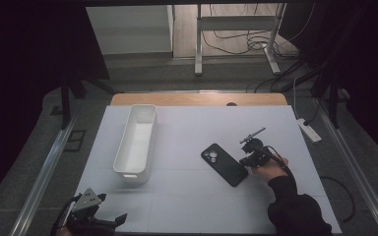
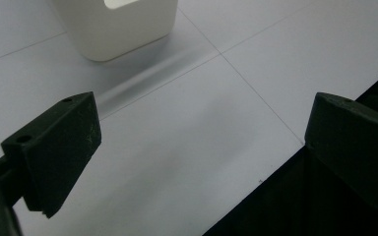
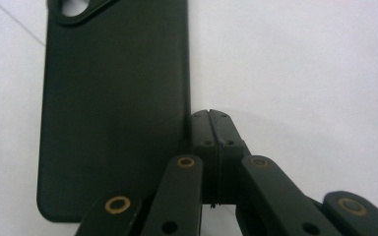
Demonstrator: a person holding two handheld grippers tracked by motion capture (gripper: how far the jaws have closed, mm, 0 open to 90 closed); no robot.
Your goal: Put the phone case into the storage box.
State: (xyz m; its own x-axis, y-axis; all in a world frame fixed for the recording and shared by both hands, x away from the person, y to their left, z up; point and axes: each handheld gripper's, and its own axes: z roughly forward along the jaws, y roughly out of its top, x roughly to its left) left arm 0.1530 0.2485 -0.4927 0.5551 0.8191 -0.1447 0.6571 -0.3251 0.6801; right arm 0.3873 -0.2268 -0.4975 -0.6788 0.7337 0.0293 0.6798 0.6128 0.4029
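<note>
A black phone lies back-up on the white table mat, its camera ring toward the far left. My right gripper sits low beside the phone's right long edge, held by a hand in a dark sleeve. In the right gripper view its jaws are pressed together with nothing between them, the tips right next to the edge of the phone. My left gripper rests at the table's near left corner. In the left gripper view it stands wide open over bare mat.
A long white bin stands left of the middle, its near end ahead of the left gripper. The mat's near edge runs just under the left jaws. A power strip and cables lie off the table's right side.
</note>
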